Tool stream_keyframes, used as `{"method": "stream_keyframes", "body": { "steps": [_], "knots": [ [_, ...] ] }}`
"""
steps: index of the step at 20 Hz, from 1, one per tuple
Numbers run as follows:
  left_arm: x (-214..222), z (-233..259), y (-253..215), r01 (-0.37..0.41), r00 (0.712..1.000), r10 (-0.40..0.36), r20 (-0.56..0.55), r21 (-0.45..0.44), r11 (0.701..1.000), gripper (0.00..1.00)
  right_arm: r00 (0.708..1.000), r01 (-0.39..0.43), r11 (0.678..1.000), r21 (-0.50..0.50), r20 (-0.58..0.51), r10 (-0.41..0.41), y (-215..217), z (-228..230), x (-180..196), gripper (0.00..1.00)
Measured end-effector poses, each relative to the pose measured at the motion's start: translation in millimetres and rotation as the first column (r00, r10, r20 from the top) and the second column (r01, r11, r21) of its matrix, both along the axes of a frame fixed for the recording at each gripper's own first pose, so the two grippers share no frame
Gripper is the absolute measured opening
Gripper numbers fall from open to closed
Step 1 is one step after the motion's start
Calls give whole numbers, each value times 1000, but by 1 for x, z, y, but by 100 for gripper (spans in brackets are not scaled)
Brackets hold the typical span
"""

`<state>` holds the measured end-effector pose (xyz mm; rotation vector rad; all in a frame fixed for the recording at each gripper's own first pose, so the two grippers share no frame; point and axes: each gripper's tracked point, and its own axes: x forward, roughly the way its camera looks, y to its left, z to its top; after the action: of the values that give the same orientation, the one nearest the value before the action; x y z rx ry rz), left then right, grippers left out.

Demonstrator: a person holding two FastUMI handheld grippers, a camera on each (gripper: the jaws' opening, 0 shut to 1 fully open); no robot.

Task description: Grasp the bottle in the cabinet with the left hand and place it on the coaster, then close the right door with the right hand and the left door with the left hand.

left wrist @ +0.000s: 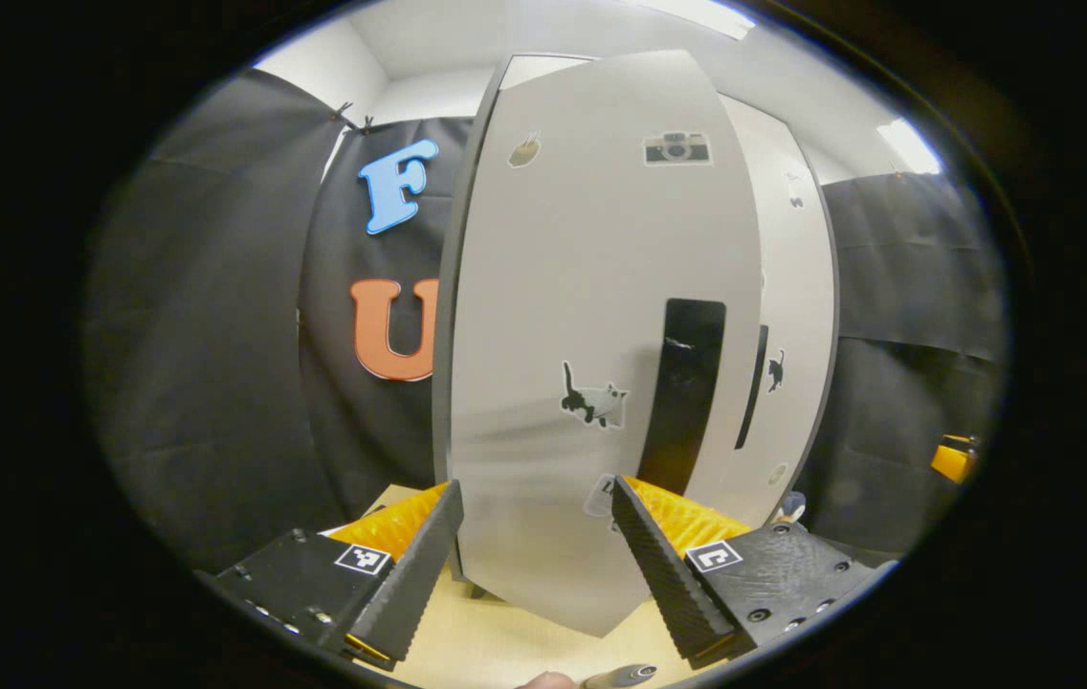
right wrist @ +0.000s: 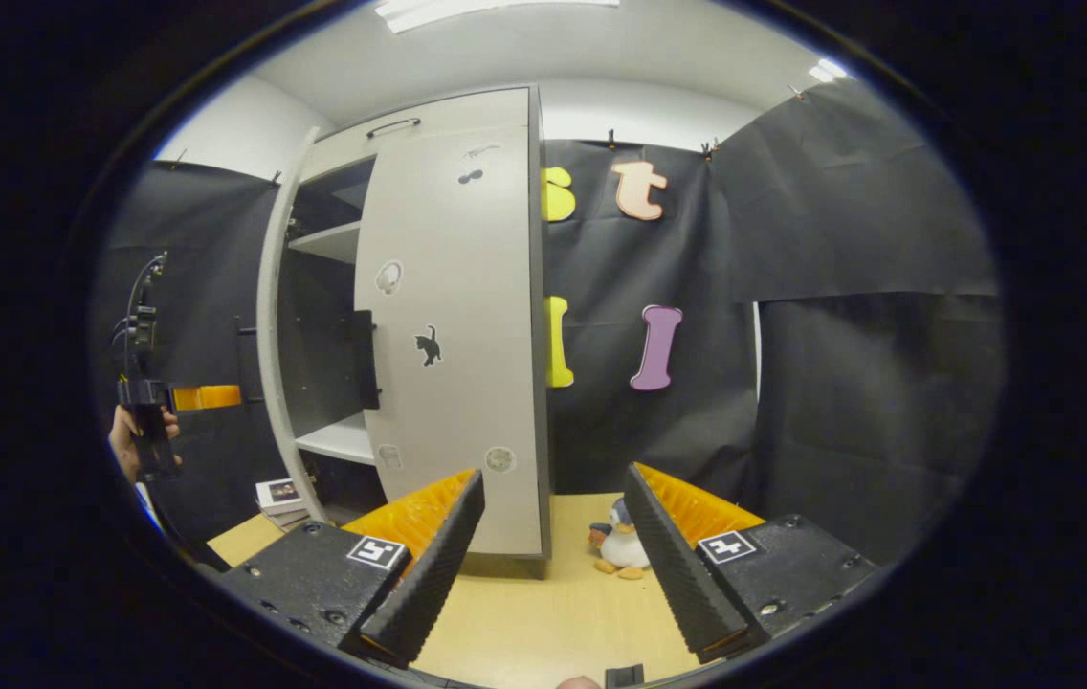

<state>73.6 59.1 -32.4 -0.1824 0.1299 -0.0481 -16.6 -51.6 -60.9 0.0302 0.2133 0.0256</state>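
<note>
The cabinet's white left door (left wrist: 591, 287), with stickers and a black handle slot (left wrist: 682, 392), stands close in front of my left gripper (left wrist: 534, 488). That gripper is open with nothing between its fingers, and I cannot tell whether it touches the door. In the right gripper view the left door (right wrist: 271, 325) is ajar, edge-on, and the left gripper (right wrist: 156, 397) is held by a hand (right wrist: 127, 440) just outside it. The right door (right wrist: 453, 325) lies flat against the cabinet front. My right gripper (right wrist: 555, 474) is open and empty, back from the cabinet.
Shelves (right wrist: 338, 440) show through the gap between the doors. A penguin toy (right wrist: 620, 545) sits on the wooden tabletop (right wrist: 524, 612) to the right of the cabinet. A small stack of books (right wrist: 280, 498) lies to its left. Black cloth walls surround the booth.
</note>
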Motion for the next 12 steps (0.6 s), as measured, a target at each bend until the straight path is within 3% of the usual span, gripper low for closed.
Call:
{"method": "stream_keyframes", "body": {
  "steps": [4,5,6,8,9,12],
  "knots": [
    [2,13,-13,30,999,-30,18,-6,1000,100,999,-1,1000,-10,38,1,-1,14,-6,92],
    [0,18,-15,37,999,-37,28,3,999,95,999,-1,1000,-9,50,2,0,19,-7,92],
    [-3,23,-17,40,998,-40,38,16,999,100,998,-1,1000,-8,61,1,0,23,-7,96],
    [-10,36,-19,43,997,-45,62,39,998,100,996,-3,1000,-8,86,3,3,36,-5,92],
    [-14,43,-18,45,996,-49,73,50,998,100,995,-4,1000,-11,100,5,5,43,-2,96],
    [-28,64,-14,34,993,-44,112,88,996,94,990,-14,1000,-12,143,16,11,58,1,96]
  ]
}}
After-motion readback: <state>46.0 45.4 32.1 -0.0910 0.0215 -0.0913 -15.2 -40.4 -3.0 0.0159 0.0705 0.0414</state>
